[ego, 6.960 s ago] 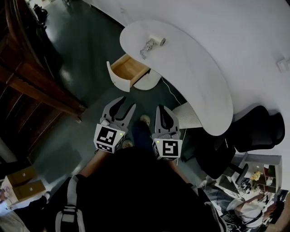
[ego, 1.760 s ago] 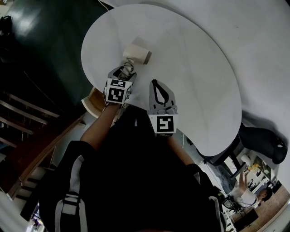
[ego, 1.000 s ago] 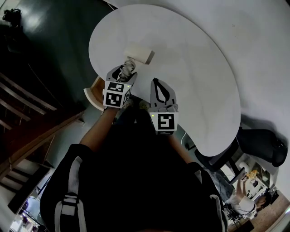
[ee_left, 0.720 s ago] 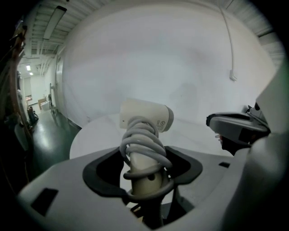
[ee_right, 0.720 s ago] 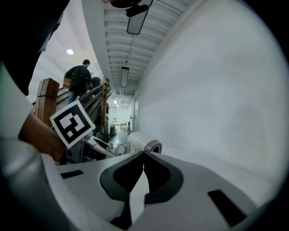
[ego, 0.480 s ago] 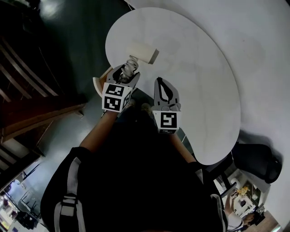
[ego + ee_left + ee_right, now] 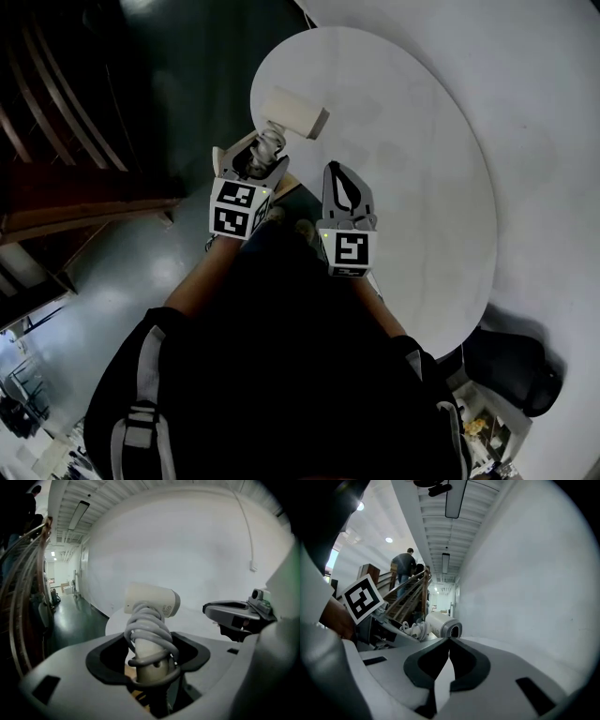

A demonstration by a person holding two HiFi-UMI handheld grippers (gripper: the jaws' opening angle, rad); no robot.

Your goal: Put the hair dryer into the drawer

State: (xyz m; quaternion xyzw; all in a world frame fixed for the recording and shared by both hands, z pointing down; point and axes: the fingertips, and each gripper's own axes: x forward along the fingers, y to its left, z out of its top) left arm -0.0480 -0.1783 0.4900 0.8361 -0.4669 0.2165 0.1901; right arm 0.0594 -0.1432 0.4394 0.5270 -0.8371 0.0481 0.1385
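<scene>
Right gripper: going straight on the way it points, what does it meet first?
Likely the nozzle end of the cream plastic hair dryer, just beyond the shut right gripper; depth is unclear, so it might pass on to the white tabletop.

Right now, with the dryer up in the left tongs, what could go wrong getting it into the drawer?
1. The left tongs hold the hair dryer by its handle, over the coiled cord, with the barrel sticking out above. It may twist or slip on the loops.
2. In the head view the drawer is mostly hidden under those tongs, with only a sliver showing by the desk edge. The barrel could clip the desk or drawer front going down.
</scene>
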